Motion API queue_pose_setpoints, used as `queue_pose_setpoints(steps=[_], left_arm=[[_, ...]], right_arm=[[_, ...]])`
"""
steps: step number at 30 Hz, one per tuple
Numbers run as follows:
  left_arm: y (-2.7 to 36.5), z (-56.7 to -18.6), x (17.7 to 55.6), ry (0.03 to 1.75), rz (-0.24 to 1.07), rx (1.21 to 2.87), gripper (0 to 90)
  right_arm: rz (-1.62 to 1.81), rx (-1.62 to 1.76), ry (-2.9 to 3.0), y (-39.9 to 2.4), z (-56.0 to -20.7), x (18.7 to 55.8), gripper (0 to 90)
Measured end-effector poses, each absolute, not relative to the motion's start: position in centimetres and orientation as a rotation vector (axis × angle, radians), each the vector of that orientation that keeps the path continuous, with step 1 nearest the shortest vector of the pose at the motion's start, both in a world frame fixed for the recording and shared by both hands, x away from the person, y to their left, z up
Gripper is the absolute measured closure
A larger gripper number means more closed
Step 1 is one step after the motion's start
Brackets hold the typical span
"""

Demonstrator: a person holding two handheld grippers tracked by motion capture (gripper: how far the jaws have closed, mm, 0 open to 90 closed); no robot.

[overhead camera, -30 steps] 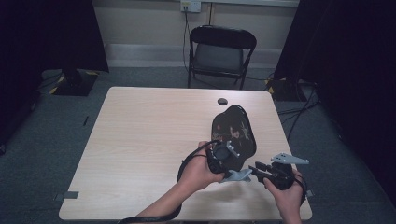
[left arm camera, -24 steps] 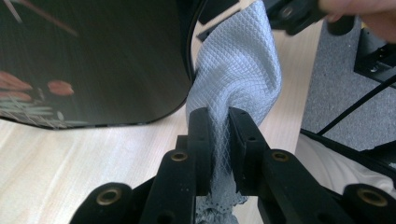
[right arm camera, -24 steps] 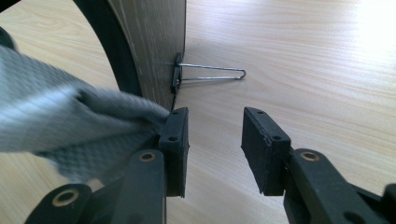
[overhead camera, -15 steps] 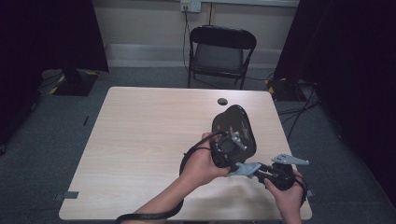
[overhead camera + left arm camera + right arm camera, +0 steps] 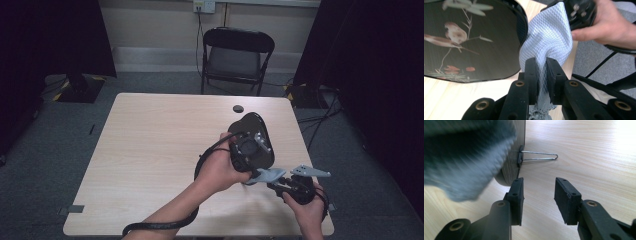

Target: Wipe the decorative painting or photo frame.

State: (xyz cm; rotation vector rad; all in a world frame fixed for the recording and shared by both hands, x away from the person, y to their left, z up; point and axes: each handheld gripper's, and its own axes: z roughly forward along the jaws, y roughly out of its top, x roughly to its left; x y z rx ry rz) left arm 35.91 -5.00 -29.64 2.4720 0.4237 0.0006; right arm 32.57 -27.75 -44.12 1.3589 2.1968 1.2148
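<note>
A grey mesh cloth [image 5: 549, 37] is bunched between the jaws of my left gripper [image 5: 541, 72], which is shut on it. In the high view the cloth [image 5: 267, 175] hangs from the left gripper [image 5: 256, 174] just off the near end of a black oval tray [image 5: 260, 125]. The tray [image 5: 474, 45] bears a painted bird and twigs. My right gripper [image 5: 539, 197] stands open over bare table, nothing between its pads. A blurred fold of cloth [image 5: 466, 162] hangs to its upper left, in front of the tray's rim [image 5: 520, 135], where a wire loop [image 5: 539, 156] sticks out. The right gripper [image 5: 280, 186] sits near the table's front right corner.
A small black round object [image 5: 238, 108] lies on the light wooden table [image 5: 150, 150] beyond the tray. A black folding chair [image 5: 237, 55] stands behind the table. The table's right edge and grey carpet are close to my right hand [image 5: 307, 210].
My left hand has risen with the cloth, from beside the tray's near end to above it. The right hand has stayed where it was.
</note>
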Motion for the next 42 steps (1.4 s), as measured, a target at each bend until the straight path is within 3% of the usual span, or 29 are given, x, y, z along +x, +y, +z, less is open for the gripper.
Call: queue_pose_setpoints(steps=[20,42], left_arm=[[-5.5,-24.9,36.0,0.398,0.067,2.429,80.0],[-4.9,-23.5,37.8,0.480,0.131,2.391,80.0]], right_arm=[[1.291,1.280,2.231,-26.0,-43.9,32.3,56.8],[1.331,1.235,2.227,-24.8,-43.7,32.4,58.2]])
